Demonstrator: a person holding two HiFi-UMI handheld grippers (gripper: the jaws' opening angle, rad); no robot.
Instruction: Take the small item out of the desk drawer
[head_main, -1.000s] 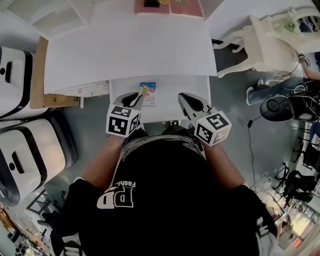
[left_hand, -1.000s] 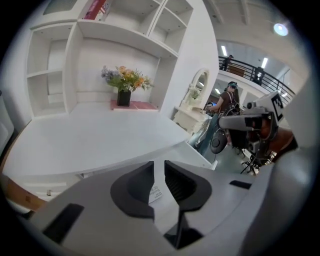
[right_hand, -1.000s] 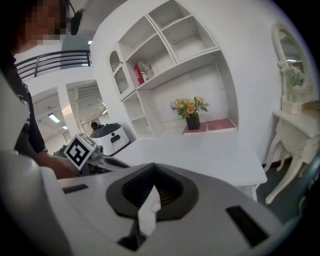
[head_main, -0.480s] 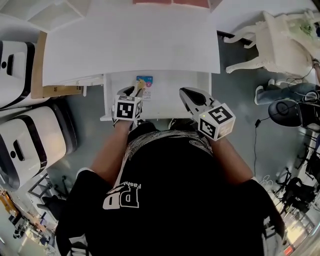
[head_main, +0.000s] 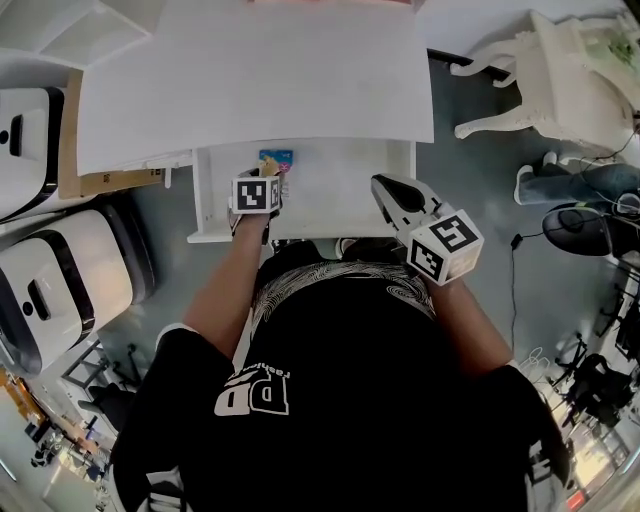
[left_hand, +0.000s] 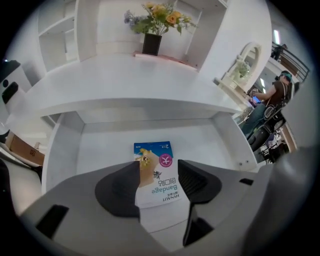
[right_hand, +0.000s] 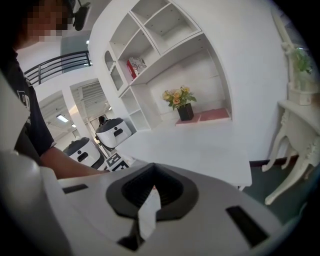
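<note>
A small bandage box (head_main: 277, 158) (left_hand: 152, 152), blue and white, lies flat in the open white desk drawer (head_main: 340, 190) (left_hand: 100, 145). My left gripper (head_main: 268, 177) (left_hand: 159, 169) reaches down into the drawer over the box. Its jaws are opening, and the box lies between them with a gap on the right side. The box's near end is hidden under the gripper. My right gripper (head_main: 383, 185) (right_hand: 151, 192) hovers at the drawer's front right corner, its jaws closed together with nothing in them.
The white desk top (head_main: 260, 90) overhangs the drawer's back. A flower vase (left_hand: 152, 42) stands at the desk's rear. Two white robot units (head_main: 60, 290) and a cardboard box (head_main: 70, 150) stand to the left. A white chair (head_main: 540, 80) is on the right.
My left gripper has moved forward into the drawer and now straddles the bandage box, with its jaws wider. The right gripper has drifted a little to the right.
</note>
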